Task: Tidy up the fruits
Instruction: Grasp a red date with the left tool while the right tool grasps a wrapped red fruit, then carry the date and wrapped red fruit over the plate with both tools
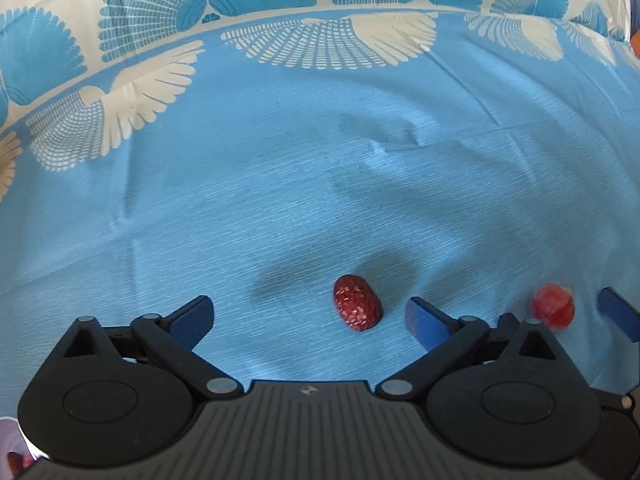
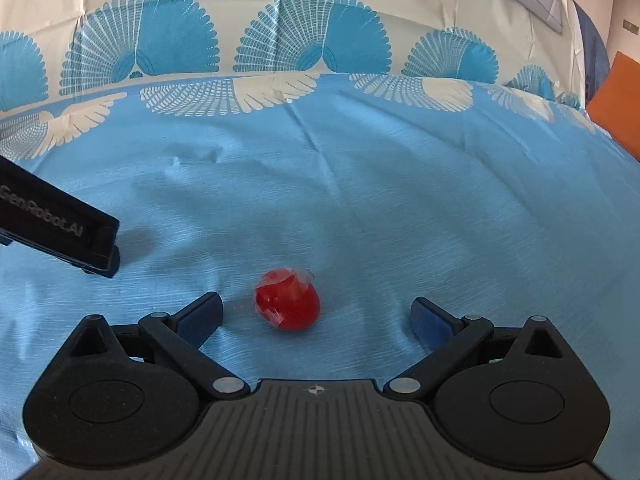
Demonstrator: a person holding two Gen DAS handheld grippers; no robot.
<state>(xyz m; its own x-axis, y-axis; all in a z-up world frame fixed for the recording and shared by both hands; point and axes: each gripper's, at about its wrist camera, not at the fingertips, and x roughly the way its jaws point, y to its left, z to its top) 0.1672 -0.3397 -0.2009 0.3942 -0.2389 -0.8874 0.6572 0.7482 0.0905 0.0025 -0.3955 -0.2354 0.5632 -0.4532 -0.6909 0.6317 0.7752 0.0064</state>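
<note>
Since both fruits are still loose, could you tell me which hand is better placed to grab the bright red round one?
Right: the round red fruit lies between its open jaws; the left gripper frames the red date.

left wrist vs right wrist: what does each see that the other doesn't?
Left wrist only: a dark red wrinkled date between the open left tool fingers, untouched.
Right wrist only: an orange panel at the right edge.
Both: the blue patterned cloth and the bright red wrapped fruit, which lies between the open right tool fingers, apparently untouched.
</note>
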